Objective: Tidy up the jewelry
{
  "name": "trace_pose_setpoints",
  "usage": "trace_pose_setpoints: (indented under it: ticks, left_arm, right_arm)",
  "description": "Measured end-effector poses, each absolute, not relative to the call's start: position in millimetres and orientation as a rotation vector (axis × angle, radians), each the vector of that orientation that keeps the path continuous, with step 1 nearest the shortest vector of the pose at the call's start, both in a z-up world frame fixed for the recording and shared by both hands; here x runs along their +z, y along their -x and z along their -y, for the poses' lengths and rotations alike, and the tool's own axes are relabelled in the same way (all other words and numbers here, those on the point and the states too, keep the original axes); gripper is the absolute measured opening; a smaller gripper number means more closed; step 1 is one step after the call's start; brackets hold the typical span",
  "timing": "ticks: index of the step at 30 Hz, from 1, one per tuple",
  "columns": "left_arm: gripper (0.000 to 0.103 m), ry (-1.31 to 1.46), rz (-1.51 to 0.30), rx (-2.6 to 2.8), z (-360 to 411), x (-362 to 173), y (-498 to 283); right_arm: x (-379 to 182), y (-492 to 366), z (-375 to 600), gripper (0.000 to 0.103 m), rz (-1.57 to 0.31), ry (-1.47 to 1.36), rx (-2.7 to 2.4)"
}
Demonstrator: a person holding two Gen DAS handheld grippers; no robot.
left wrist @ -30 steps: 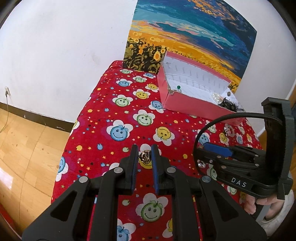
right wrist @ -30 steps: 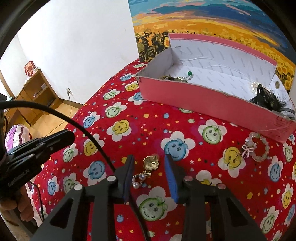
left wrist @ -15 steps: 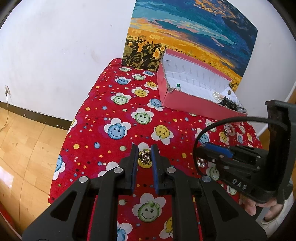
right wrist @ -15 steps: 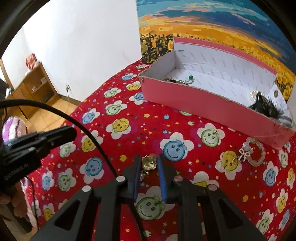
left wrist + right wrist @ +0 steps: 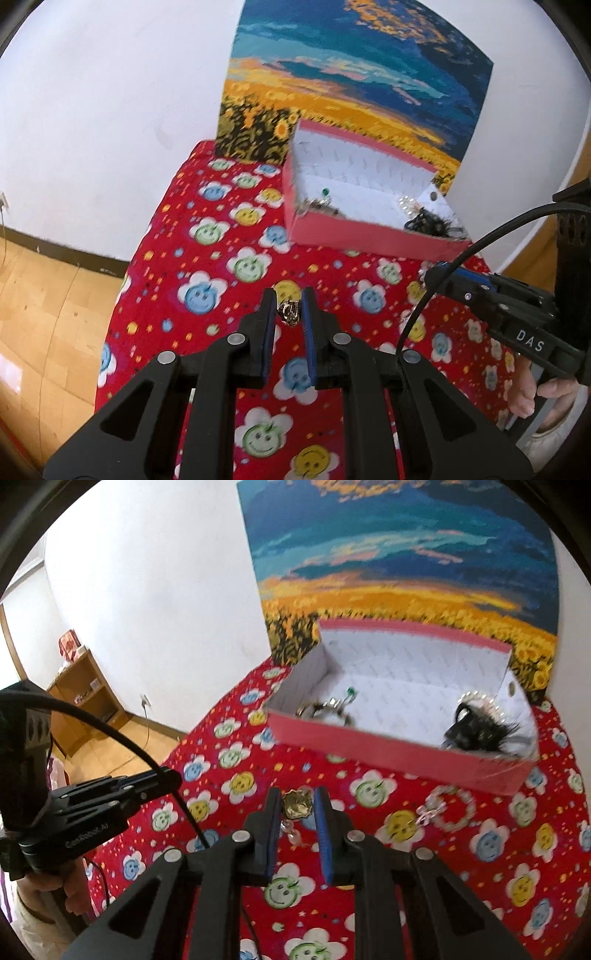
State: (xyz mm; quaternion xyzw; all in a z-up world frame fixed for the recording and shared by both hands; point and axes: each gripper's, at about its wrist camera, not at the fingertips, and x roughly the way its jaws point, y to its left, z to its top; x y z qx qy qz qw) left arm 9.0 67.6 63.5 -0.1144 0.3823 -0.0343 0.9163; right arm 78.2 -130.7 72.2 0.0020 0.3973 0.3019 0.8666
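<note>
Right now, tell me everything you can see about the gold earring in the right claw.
The gold earring has a scalloped, shell-like gold top of shiny metal, with clear beads dangling below it. It sits between the blue pads of the right claw, which is shut on it. It looks lifted above the red smiley-flower cloth, short of the pink box, though motion blur hides fine detail.

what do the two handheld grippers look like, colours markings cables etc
Both are matte black plastic with angular, cut-out finger arms, silver rivets at the joints and blue pads inside the fingers. The left gripper has white "GenRobot.AI" lettering on its body, seen from the right wrist view. The right gripper shows white "DAS" lettering in the left wrist view. A black cable loops from each. Bare hands grip the handles; no sleeves are visible.
</note>
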Motion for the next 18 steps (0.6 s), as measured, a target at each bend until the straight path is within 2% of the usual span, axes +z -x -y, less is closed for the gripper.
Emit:
trace_pose_setpoints:
  ticks: [10,18]
  left_arm:
    - [0.012,0.191,-0.751,-0.150,-40.1,94.9,-55.5]
    - [0.012,0.182,-0.751,-0.160,-25.5,100.6,-116.4]
  right_arm:
    - [112.4,-103.1,163.7,0.020,-0.731,-0.002,0.563]
    - [121.9,-140.0,180.8,0.020,-0.701,-0.024,0.495]
